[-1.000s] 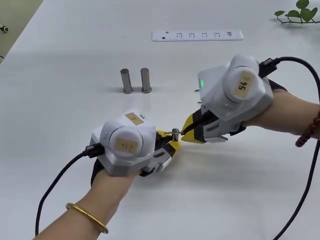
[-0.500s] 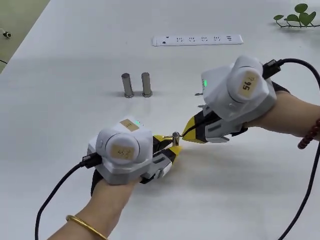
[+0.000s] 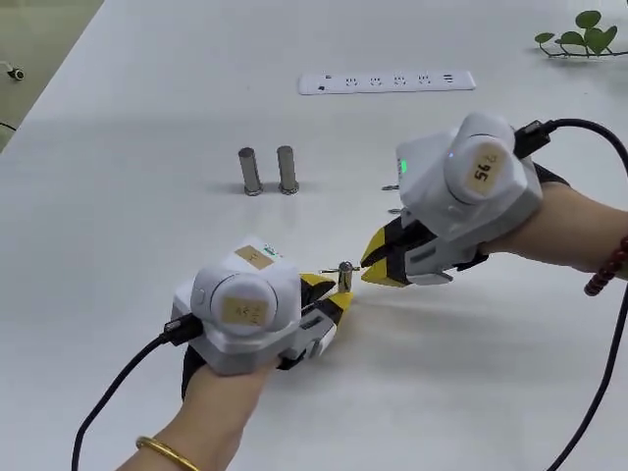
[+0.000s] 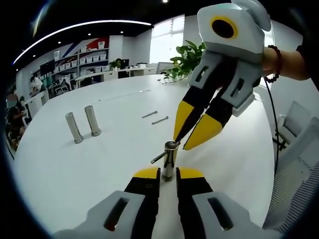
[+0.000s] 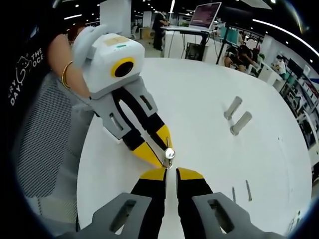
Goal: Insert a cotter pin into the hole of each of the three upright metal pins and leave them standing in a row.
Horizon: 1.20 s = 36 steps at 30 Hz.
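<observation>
Lower centre, left gripper (image 3: 332, 297) clamps the upright metal pin (image 3: 344, 277) on the desk (image 3: 137, 128); cotter pin (image 4: 158, 157) pokes through its hole; right gripper (image 3: 367, 271), jaws slightly apart, just beside its top; two more pins (image 3: 250, 172) stand upper left.

The left gripper (image 3: 335, 291) and right gripper (image 3: 365, 269) have white shells, black arms and yellow jaw tips; each shell carries a tan label, and the right one shows a green light. The metal pin (image 3: 344, 276) is silver-grey, like the 2 standing pins (image 3: 249, 171). The table (image 3: 147, 118) and power strip (image 3: 388, 80) are white, the cables (image 3: 118, 378) black, the plant (image 3: 581, 31) green, the bangle (image 3: 169, 453) gold
</observation>
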{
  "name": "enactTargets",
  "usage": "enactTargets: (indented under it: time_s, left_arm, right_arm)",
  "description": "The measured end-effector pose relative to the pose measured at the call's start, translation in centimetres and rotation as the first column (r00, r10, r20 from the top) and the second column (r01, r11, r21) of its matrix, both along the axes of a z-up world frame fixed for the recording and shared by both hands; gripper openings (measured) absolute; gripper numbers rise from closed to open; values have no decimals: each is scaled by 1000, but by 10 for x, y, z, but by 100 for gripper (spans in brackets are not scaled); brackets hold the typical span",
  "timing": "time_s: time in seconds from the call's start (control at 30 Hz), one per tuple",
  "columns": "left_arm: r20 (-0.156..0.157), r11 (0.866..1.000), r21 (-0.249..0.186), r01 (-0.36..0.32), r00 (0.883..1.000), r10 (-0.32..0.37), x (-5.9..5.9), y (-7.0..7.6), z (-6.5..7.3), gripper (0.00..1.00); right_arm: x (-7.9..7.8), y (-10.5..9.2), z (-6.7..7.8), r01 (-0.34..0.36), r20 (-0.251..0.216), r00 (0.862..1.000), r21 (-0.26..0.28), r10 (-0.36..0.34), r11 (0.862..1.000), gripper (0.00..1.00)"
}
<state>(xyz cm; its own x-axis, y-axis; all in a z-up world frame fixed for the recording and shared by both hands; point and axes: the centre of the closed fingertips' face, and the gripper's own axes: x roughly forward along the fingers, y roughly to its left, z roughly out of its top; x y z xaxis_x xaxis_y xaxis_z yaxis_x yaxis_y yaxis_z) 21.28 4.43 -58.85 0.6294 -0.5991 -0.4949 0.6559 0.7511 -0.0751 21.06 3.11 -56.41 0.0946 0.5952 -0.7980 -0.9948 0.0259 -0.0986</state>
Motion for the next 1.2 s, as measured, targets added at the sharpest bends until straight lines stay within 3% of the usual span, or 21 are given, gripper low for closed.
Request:
enactTargets:
  time_s: [0.27,0.5,0.8,1.2]
  left_arm:
    - [9,1000,11,-10,1000,10,1,-3,-1,10]
    - [11,1000,4,-22,1000,22,3,-5,-5,9]
    - [33,1000,15,-12,999,12,7,-5,-6,6]
    - [42,999,28,-17,999,15,10,3,-5,6]
  right_arm:
    - [3,-4,5,103,-54,994,45,-100,994,8]
    - [5,-13,7,198,-111,976,68,-190,978,10]
    - [1,-20,4,258,-147,958,70,-246,964,10]
    - [4,-18,7,289,-152,950,95,-273,953,13]
